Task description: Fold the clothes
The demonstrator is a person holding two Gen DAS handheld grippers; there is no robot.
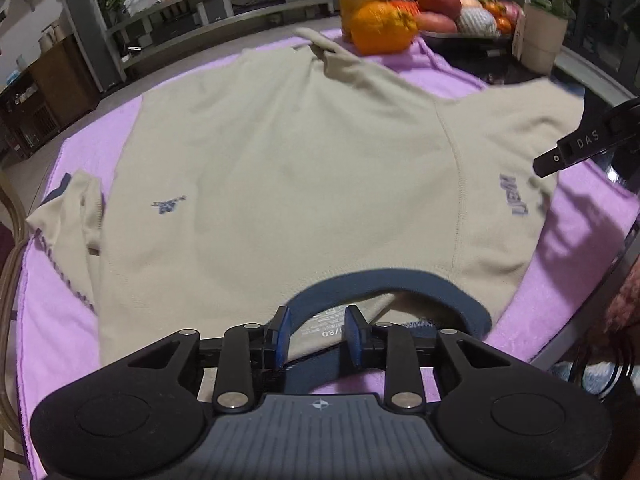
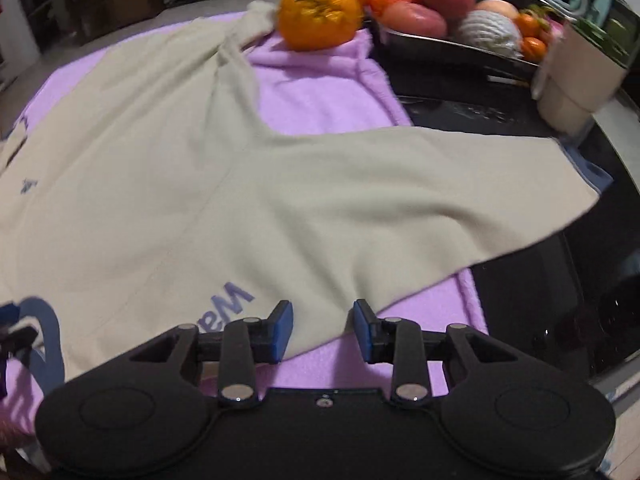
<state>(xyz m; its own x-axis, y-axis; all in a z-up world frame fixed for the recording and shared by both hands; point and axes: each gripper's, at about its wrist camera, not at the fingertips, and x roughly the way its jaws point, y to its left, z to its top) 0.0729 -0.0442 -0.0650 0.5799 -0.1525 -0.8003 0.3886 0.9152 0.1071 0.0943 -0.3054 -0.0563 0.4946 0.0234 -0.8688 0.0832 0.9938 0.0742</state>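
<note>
A beige sweatshirt [image 1: 288, 168] with a navy collar [image 1: 380, 292] lies spread flat on a lilac towel [image 1: 92, 148]. My left gripper [image 1: 316, 334] is open right over the collar, its blue pads either side of the neck label. In the right wrist view the same sweatshirt [image 2: 160, 184] stretches one sleeve [image 2: 460, 184] to the right onto the dark table. My right gripper [image 2: 323, 330] is open at the near edge of the shoulder, just past the blue lettering [image 2: 228, 300], with nothing held. The right gripper's finger [image 1: 576, 148] shows at the right edge of the left wrist view.
A large orange [image 2: 318, 14] sits on the towel's far end by the sweatshirt hem. Behind it stands a dark tray of fruit [image 2: 452, 52] and a cream cup [image 2: 576, 76]. The glossy black table [image 2: 560, 320] lies to the right. Shelving [image 1: 208, 12] lines the far wall.
</note>
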